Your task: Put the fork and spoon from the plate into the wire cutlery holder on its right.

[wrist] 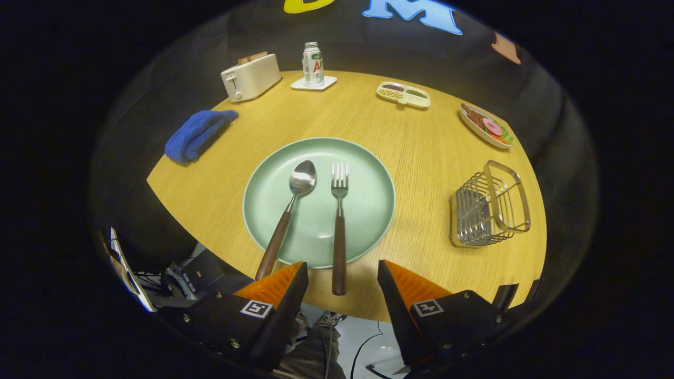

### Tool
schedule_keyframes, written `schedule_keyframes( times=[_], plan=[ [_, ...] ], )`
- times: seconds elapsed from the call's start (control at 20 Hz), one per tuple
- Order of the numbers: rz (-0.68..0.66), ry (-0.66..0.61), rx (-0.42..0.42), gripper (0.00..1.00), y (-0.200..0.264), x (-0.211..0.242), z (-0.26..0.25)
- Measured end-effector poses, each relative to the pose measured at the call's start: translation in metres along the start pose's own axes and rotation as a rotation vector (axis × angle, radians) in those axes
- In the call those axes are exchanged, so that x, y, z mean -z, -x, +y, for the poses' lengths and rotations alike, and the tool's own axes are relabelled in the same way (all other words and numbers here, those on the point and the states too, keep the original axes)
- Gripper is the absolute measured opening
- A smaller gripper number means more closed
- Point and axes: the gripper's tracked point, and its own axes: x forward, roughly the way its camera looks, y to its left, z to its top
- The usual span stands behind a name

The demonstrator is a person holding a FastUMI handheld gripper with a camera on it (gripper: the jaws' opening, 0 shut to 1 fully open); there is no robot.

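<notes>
Nothing is picked up yet — this looks like the approach to the first of 2 pickups. The hand-held gripper [342, 276] hovers at the near edge of the round wooden bench [421, 158], fingers apart and empty, the brown-handled steel fork [339, 231] lying between them on the pale green round plate [368, 210], beside the brown-handled steel spoon [289, 216]. Next — descend and close on the fork's handle, then carry it to the wire cutlery holder [489, 210] near the bench's right edge.

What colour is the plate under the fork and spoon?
Pale green plate, clearest in the gripper view.
</notes>
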Motion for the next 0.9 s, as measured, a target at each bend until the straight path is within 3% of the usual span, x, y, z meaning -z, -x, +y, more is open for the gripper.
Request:
schedule_keyframes(
  times=[0.1,0.15,0.3,0.35,0.45,0.9],
  plan=[
    [0.052,0.017,-0.006,0.71,-0.017,0.011,-0.001],
    [0.075,0.007,-0.023,0.52,-0.017,0.013,0.003],
    [0.118,0.005,-0.043,0.29,-0.015,0.013,0.002],
    [0.141,0.024,-0.003,0.29,-0.008,0.012,-0.007],
    [0.146,0.027,-0.026,0.06,-0.014,0.010,-0.007],
    [0.207,0.087,-0.107,0.06,0.036,-0.008,-0.035]
  ],
)
